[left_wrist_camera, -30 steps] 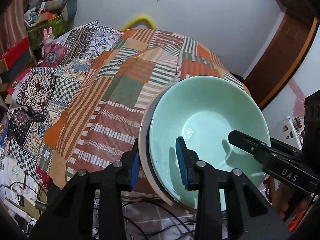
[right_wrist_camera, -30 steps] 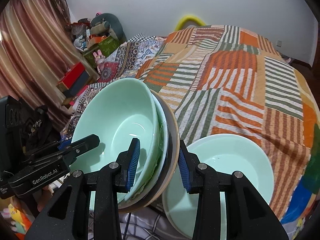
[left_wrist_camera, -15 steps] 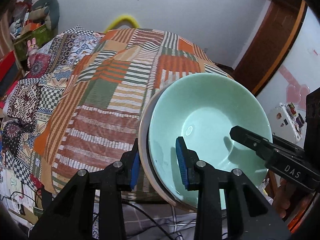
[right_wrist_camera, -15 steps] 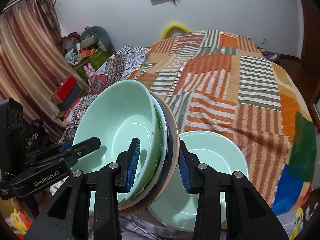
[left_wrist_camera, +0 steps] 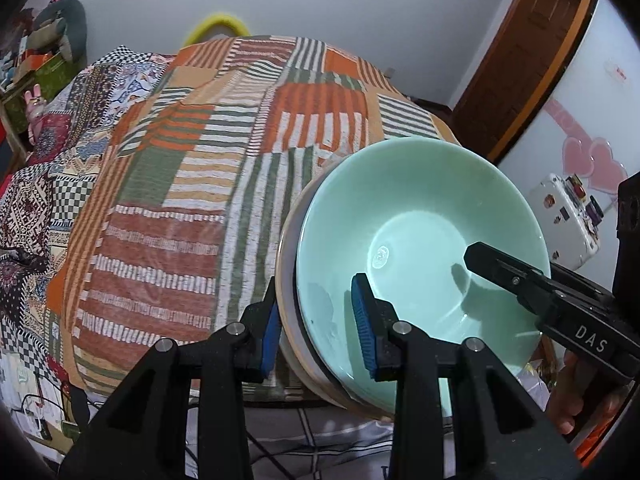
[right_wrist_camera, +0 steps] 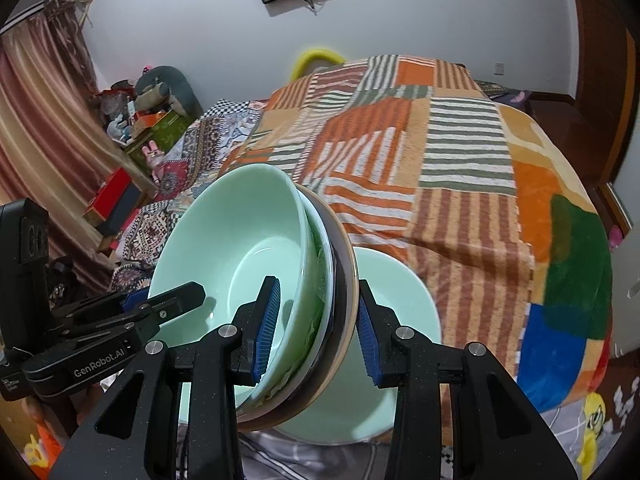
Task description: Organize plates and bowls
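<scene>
A stack of dishes is held up in the air: a pale green bowl (left_wrist_camera: 420,248) nested in a green plate (right_wrist_camera: 320,280) and a tan-rimmed dark plate (right_wrist_camera: 345,276). My left gripper (left_wrist_camera: 316,328) is shut on the stack's near rim, one pad inside the bowl, one behind the plates. My right gripper (right_wrist_camera: 316,320) is shut on the opposite rim the same way. A second pale green plate (right_wrist_camera: 400,308) lies on the bed behind the stack. Each gripper shows in the other's view.
The bed is covered by a striped orange, green and white patchwork blanket (right_wrist_camera: 440,152). Clutter and boxes (right_wrist_camera: 132,128) stand by the curtain on the left. A wooden door (left_wrist_camera: 532,52) is at the right. Cables (left_wrist_camera: 280,452) lie below the stack.
Both grippers have lifted the stack higher and tilted it; more of the bed and the lone green plate now show beneath and behind it.
</scene>
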`<state>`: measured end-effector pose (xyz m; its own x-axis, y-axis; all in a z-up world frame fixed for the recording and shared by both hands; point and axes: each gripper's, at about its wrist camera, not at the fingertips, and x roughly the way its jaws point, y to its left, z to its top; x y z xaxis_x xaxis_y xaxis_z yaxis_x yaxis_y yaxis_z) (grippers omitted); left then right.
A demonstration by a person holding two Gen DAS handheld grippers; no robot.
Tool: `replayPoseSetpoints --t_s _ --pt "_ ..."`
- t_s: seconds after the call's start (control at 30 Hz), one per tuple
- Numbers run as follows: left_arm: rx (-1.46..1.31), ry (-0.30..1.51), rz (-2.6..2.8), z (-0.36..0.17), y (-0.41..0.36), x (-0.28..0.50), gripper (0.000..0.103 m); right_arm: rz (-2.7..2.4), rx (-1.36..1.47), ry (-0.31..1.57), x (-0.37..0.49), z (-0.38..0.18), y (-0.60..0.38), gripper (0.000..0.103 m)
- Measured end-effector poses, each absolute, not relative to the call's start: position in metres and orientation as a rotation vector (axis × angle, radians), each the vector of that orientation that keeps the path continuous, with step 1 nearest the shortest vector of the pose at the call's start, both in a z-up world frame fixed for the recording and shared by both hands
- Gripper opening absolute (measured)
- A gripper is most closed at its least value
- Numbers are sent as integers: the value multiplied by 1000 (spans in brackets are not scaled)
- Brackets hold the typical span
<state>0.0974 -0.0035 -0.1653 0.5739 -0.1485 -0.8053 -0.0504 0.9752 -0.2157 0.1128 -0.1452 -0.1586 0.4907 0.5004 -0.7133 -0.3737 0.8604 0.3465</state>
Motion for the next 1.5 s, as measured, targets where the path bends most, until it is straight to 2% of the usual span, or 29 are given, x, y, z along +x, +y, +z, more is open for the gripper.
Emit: replayPoseSetpoints --t_s 1.03,1.5 --pt "-203 1113 -68 -220 -20 125 33 485 190 1047 120 -201 -162 34" --pt "-216 1109 -75 -225 -19 130 33 490 202 1057 126 -208 -159 36"
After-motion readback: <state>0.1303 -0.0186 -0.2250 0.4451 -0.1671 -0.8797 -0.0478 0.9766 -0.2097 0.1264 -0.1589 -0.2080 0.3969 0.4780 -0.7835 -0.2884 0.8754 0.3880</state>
